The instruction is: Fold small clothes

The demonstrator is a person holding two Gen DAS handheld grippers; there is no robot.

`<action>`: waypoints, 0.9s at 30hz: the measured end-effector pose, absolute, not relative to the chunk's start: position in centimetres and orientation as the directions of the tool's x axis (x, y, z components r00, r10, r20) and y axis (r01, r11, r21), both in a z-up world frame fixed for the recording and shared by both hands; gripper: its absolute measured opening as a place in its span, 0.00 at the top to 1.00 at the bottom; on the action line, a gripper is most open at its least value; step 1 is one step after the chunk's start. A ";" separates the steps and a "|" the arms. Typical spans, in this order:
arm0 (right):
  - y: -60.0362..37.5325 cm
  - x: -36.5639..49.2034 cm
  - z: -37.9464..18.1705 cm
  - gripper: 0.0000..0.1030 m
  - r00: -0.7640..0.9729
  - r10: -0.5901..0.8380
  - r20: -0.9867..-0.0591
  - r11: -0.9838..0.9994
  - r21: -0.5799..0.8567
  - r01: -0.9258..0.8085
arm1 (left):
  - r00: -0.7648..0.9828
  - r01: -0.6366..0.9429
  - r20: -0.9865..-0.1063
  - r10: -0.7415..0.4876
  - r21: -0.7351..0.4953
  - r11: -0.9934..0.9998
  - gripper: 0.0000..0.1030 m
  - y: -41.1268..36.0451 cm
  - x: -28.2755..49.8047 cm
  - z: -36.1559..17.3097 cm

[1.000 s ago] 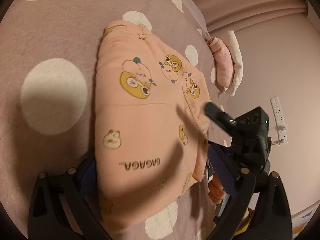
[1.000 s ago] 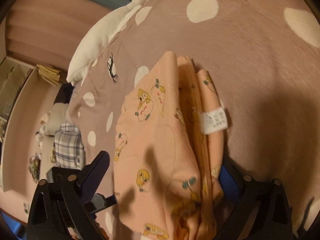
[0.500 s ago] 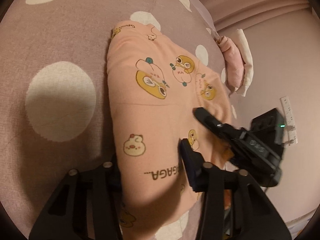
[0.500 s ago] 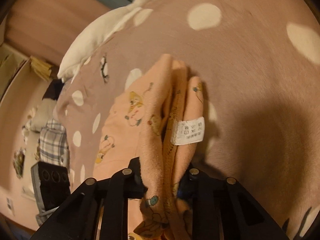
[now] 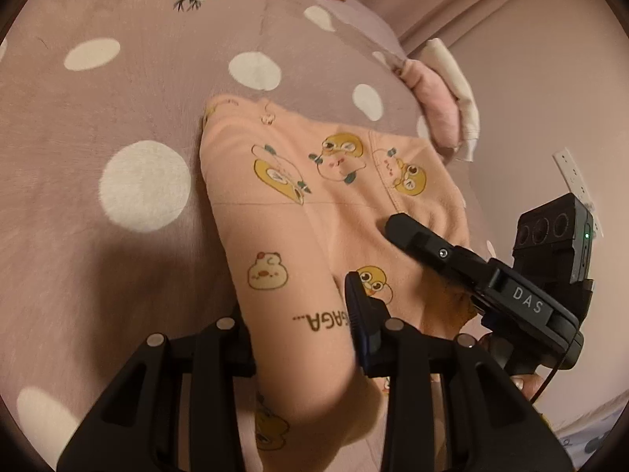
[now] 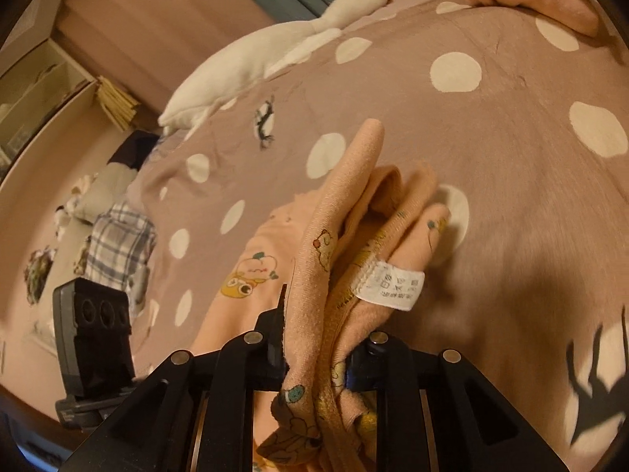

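Note:
A small peach garment [image 5: 314, 204] printed with cartoon ducks lies on the dotted mauve bedspread [image 5: 118, 78]. Its near edge is raised off the bed. In the left wrist view my left gripper [image 5: 298, 314] holds a thick fold of that edge, and its jaws are still closing on the fabric. The right gripper's upper finger [image 5: 412, 236] lies across the cloth to the right. In the right wrist view my right gripper [image 6: 320, 338] is shut on the bunched layers of the garment [image 6: 354, 204]. A white care label [image 6: 393, 285] hangs just beyond its fingers.
A white plush goose [image 6: 275, 51] lies along the far side of the bed. Pink folded cloth [image 5: 436, 110] sits by the bed's right edge, near a wall socket [image 5: 574, 181]. A plaid item [image 6: 118, 244] and clutter lie beyond the bed's left side.
Both grippers went from wide open around the garment's near edge to clamped on it. Both then rose, lifting that edge and bunching the fabric.

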State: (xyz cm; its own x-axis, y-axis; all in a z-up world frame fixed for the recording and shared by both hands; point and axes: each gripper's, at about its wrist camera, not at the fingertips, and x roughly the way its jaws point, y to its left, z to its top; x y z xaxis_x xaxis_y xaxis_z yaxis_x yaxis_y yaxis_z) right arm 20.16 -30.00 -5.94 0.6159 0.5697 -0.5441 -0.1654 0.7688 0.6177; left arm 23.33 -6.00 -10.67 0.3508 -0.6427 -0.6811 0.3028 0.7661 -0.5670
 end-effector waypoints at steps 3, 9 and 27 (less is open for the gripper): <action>-29.6 18.3 -5.1 0.79 0.620 0.588 -0.520 0.756 0.626 -0.193 | 0.356 0.316 -0.679 -0.642 -0.559 0.767 0.67 -5.6 21.3 -10.0; -28.4 15.0 -3.7 0.79 0.625 0.592 -0.508 0.764 0.602 -0.234 | 0.377 0.338 -0.675 -0.634 -0.537 0.773 0.67 -4.8 17.4 -8.5; -24.4 7.7 0.0 0.79 0.622 0.643 -0.447 0.740 0.573 -0.352 | 0.458 0.342 -0.628 -0.629 -0.529 0.777 0.67 -1.0 8.4 -4.2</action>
